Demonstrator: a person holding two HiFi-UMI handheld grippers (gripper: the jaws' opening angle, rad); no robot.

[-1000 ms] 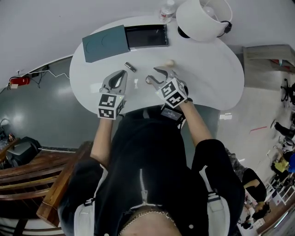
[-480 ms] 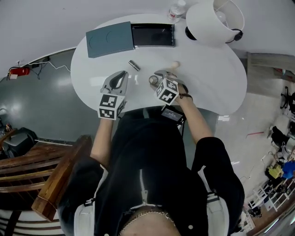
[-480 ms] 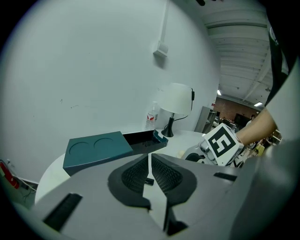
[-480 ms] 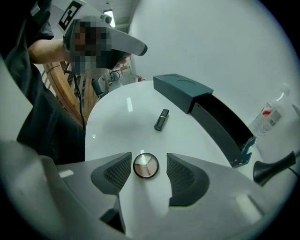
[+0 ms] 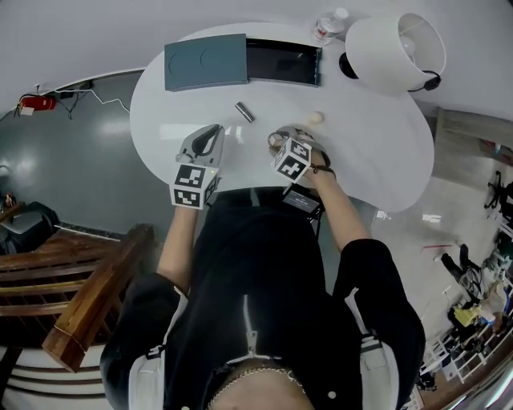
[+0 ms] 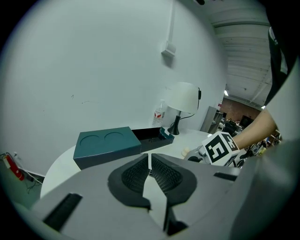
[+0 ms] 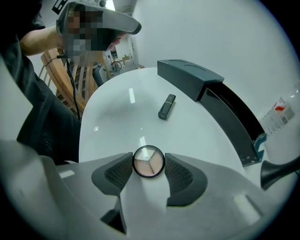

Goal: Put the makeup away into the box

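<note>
A round compact (image 7: pixel 148 161) with pink shades lies on the white table (image 5: pixel 361 152). My right gripper (image 7: pixel 148 165) points steeply down at it. Its jaws have just been closing and both pads now touch the compact's rim. In the head view the right gripper (image 5: pixel 282 136) is at the table's near edge. My left gripper (image 5: pixel 210 130) hovers beside it, shut and empty, its pads (image 6: pixel 161 174) meeting. A dark lipstick tube (image 5: pixel 245 111) lies farther out, and a beige sponge (image 5: pixel 316 118) sits to its right. The box (image 5: pixel 282 62) stands open at the back, beside its teal lid (image 5: pixel 205 62).
A white lamp (image 5: pixel 394 52) and a water bottle (image 5: pixel 329 24) stand at the back right of the table. A wooden stair rail (image 5: pixel 88 304) runs at the lower left. The person's body is close against the table's near edge.
My right gripper has dropped from above the table and tipped downward, so its jaws now sit around the compact. The left gripper has shifted only slightly.
</note>
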